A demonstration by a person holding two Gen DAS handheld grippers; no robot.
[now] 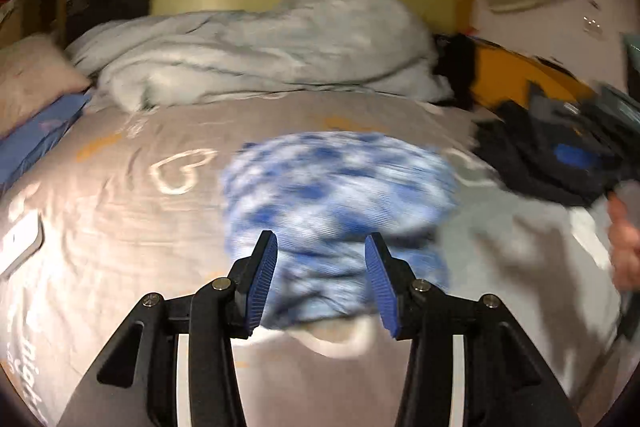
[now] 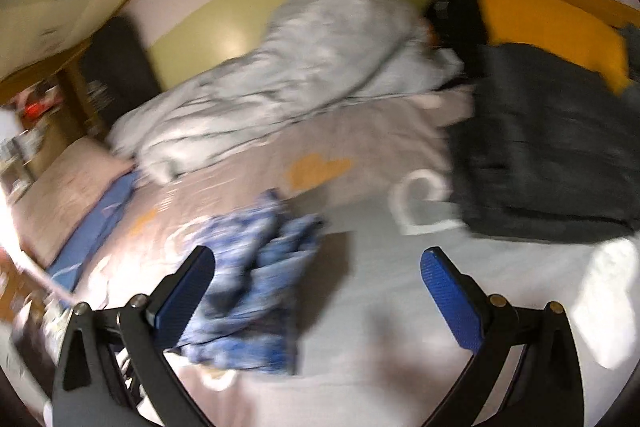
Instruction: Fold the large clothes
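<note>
Left claw: black two-finger left gripper [image 1: 321, 247] with ribbed blue pads sits nearest the lens, jaws parted partway, nothing pinched between them.
Below it: blue-and-white patterned soft garment [image 1: 336, 195], bunched into a rounded heap on the grey bedsheet printed with white and orange hearts [image 1: 132, 203]; pads hang just over its near edge, and I can't tell through the blur whether they brush it.
Further back: rumpled pale blue-grey duvet [image 1: 256, 51] against the yellow-green headboard; dark clothes pile [image 1: 548, 163] off to the right, well apart from the garment.
Edge of frame: person's bare hand [image 1: 626, 243] at the far right.

Right claw: black right gripper [image 2: 316, 259], blue pads spread wide, holding nothing.
Its target: same garment [image 2: 256, 279], crumpled, lying by the claw's left-hand finger, partly behind it, not between the pads.
Beyond: folded dark grey stack [image 2: 548, 155] with a mustard-yellow cloth [image 2: 552, 27] behind it.

Risk one: garment is a lump, no clear corner showing; a grab now could take several layers and fold in a tangle.
Risk two: a low pinch might catch the bedsheet too and drag it up.
Risk three: heavy blur, so aim is shaky; I'd say a pad could slide off the soft cloth.
</note>
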